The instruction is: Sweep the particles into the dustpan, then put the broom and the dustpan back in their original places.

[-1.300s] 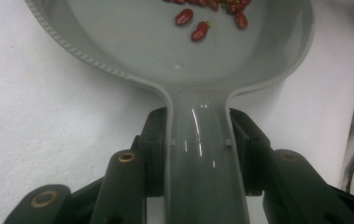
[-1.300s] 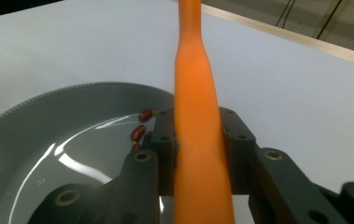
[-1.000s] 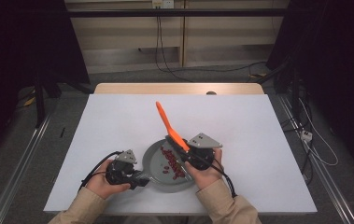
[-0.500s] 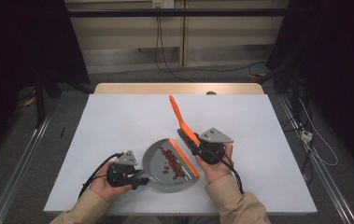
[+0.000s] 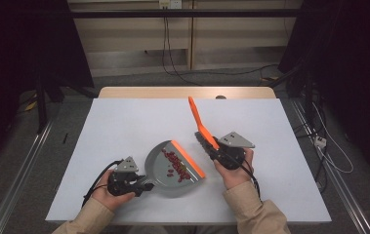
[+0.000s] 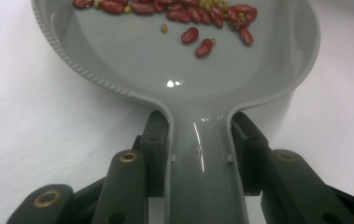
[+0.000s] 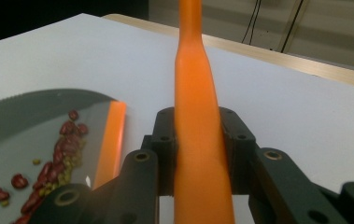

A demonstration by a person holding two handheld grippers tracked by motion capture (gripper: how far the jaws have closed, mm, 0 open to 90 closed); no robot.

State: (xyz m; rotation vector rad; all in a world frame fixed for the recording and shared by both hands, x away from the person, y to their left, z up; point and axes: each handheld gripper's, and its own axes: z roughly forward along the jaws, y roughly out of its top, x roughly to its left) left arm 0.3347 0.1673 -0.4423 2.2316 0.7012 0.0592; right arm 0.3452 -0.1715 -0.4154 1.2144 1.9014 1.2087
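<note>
A grey dustpan (image 5: 165, 171) with an orange lip (image 5: 187, 158) lies flat on the white table near its front edge, and red beans (image 5: 174, 162) with a few small green ones are scattered inside it. My left gripper (image 5: 141, 184) is shut on the dustpan's handle (image 6: 202, 163), a pad pressing each side, with the pan (image 6: 188, 70) and its beans (image 6: 198, 14) spread out ahead. My right gripper (image 5: 216, 150) is shut on an orange brush (image 5: 198, 119), whose handle (image 7: 195, 116) rises away between the jaws. The brush stands just right of the pan's lip, apart from it.
The white table (image 5: 138, 122) has a wooden strip (image 5: 182, 92) along its far edge. Cables run over the floor behind it, and metal rails flank both sides. The dustpan (image 7: 20, 121) and its beans (image 7: 62, 149) lie left of the brush in the right gripper view.
My right gripper has carried the brush to the right, from over the dustpan to the table beside its orange lip. The left gripper and dustpan have stayed about where they were.
</note>
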